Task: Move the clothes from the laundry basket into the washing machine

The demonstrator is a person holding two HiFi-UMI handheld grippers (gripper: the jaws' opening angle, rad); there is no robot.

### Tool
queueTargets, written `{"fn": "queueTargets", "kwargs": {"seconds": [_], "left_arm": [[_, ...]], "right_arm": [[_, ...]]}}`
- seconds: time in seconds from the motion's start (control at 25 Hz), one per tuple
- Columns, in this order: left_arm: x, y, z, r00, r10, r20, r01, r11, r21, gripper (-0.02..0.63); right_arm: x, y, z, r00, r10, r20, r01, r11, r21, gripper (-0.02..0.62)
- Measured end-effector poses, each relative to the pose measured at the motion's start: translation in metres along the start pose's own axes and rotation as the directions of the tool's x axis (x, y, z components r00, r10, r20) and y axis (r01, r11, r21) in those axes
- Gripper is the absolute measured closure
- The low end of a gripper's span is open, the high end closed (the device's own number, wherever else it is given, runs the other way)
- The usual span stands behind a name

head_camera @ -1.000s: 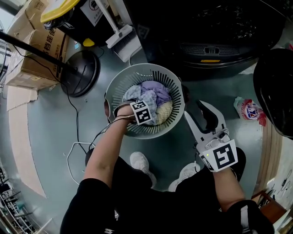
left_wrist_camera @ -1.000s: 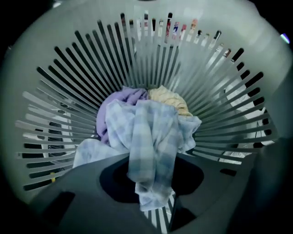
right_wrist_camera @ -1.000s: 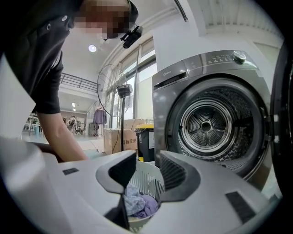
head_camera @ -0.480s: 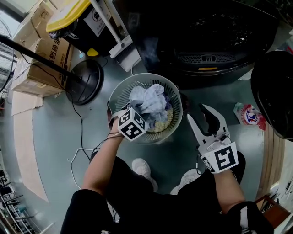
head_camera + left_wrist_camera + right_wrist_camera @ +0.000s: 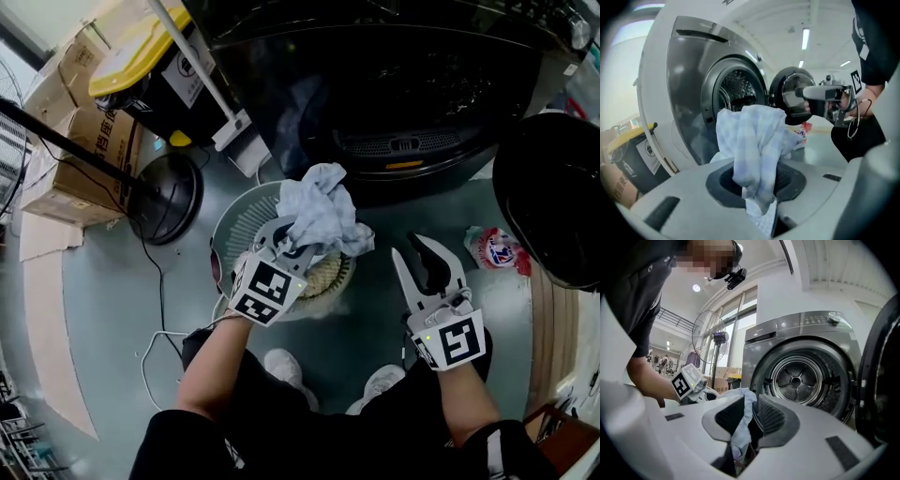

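A pale blue cloth is clamped in the left gripper and held up above the laundry basket, in front of the open washing machine. The right gripper is seen apart from the cloth, to its right, with its empty jaws closing.

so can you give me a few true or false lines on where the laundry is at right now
The left gripper grips a pale blue cloth. True.
The washing machine door is shut. False: the door stands swung open.
The cloth is already inside the washing machine. False: it hangs above the basket, outside the machine.
More laundry lies in the basket. True.
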State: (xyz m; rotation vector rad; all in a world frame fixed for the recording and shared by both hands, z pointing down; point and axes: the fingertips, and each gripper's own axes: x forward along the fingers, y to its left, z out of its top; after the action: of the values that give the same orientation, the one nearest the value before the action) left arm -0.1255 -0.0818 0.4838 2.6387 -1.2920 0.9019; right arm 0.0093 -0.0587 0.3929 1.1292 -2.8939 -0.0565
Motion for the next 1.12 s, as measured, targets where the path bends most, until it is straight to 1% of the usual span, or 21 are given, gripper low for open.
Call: {"fn": "queueTargets", "kwargs": {"seconds": [0.08, 0.12, 0.16, 0.32, 0.48, 0.64, 0.8, 0.88, 1.0, 1.12], "left_arm": [[0.004, -0.001, 0.024, 0.997, 0.008, 0.073, -0.007, 1.000, -0.009, 0.495], [0.007, -0.003, 0.035, 0.995, 0.010, 0.103, -0.009, 1.000, -0.010, 0.495], [0.011, -0.004, 0.044, 0.992, 0.011, 0.129, -0.009, 1.000, -0.011, 0.495], [0.028, -0.007, 0.074, 0.979, 0.008, 0.204, -0.002, 1.000, -0.028, 0.497], [0.046, -0.007, 0.104, 0.961, 0.009, 0.276, 0.006, 0.998, -0.054, 0.500], [0.066, -0.002, 0.132, 0.946, 0.011, 0.325, 0.017, 0.996, -0.083, 0.500], [0.087, 0.007, 0.157, 0.929, 0.020, 0.370, 0.033, 0.990, -0.137, 0.500], [0.098, 0.011, 0.170, 0.922, 0.026, 0.386, 0.035, 0.988, -0.151, 0.500], [0.116, 0.018, 0.188, 0.915, 0.041, 0.400, 0.024, 0.988, -0.155, 0.500], [0.138, 0.030, 0.205, 0.910, 0.084, 0.406, -0.011, 0.984, -0.178, 0.500]], "right_arm": [[-0.005, -0.009, 0.005, 0.999, -0.031, 0.016, 0.031, 1.000, -0.004, 0.532], [-0.007, -0.013, 0.007, 0.999, -0.045, 0.022, 0.045, 0.999, -0.004, 0.560], [-0.010, -0.018, 0.008, 0.998, -0.056, 0.028, 0.057, 0.998, -0.005, 0.573], [-0.018, -0.031, 0.011, 0.995, -0.096, 0.038, 0.097, 0.995, -0.012, 0.584], [-0.031, -0.044, 0.010, 0.990, -0.137, 0.044, 0.138, 0.990, -0.012, 0.583], [-0.043, -0.056, 0.008, 0.985, -0.166, 0.041, 0.167, 0.986, -0.011, 0.583], [-0.056, -0.066, 0.004, 0.981, -0.190, 0.037, 0.191, 0.982, -0.012, 0.583], [-0.061, -0.072, 0.002, 0.979, -0.200, 0.034, 0.201, 0.980, -0.016, 0.583], [-0.064, -0.079, -0.001, 0.979, -0.204, 0.032, 0.205, 0.978, -0.030, 0.583], [-0.063, -0.086, -0.002, 0.977, -0.209, 0.036, 0.211, 0.977, -0.042, 0.583]]}}
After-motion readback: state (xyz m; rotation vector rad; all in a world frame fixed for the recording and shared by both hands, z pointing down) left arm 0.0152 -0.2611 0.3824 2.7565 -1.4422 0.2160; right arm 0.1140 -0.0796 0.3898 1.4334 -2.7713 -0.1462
